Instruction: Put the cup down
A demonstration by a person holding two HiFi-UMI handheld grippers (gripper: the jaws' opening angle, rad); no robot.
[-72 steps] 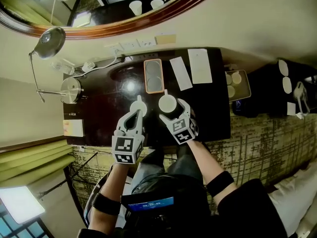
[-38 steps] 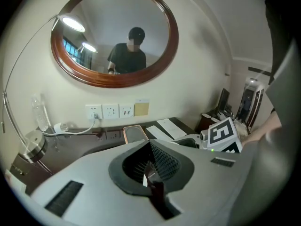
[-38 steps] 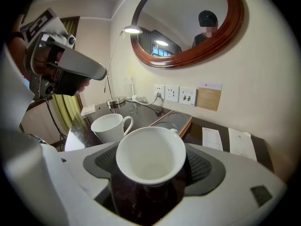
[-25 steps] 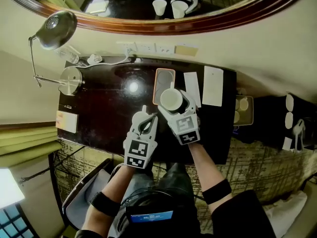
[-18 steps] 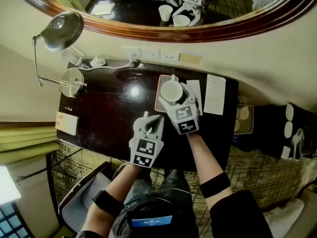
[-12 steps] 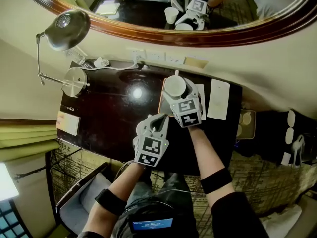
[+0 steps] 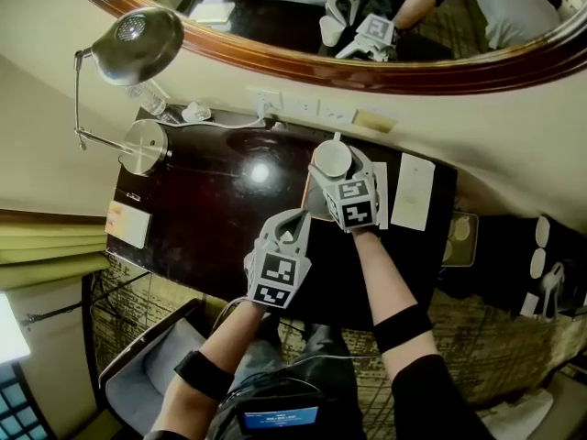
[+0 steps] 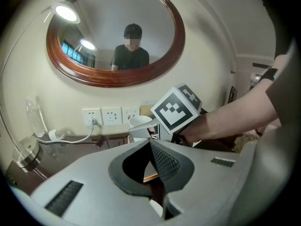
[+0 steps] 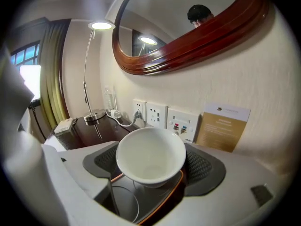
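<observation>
Farther back now: white, empty cup [image 9: 150, 160]

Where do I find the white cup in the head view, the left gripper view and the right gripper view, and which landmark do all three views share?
Head view: white cup a little above centre, right of the middle.
Left gripper view: white cup just below centre, small.
Right gripper view: white cup large, in the lower middle, its open bowl facing the camera.
Shared landmark: the wall sockets, on the wall behind the cup.

Desk [image 7: 206, 218] w/ lamp [image 7: 145, 147], tray [image 9: 150, 201], 2 cards [image 7: 413, 191]
</observation>
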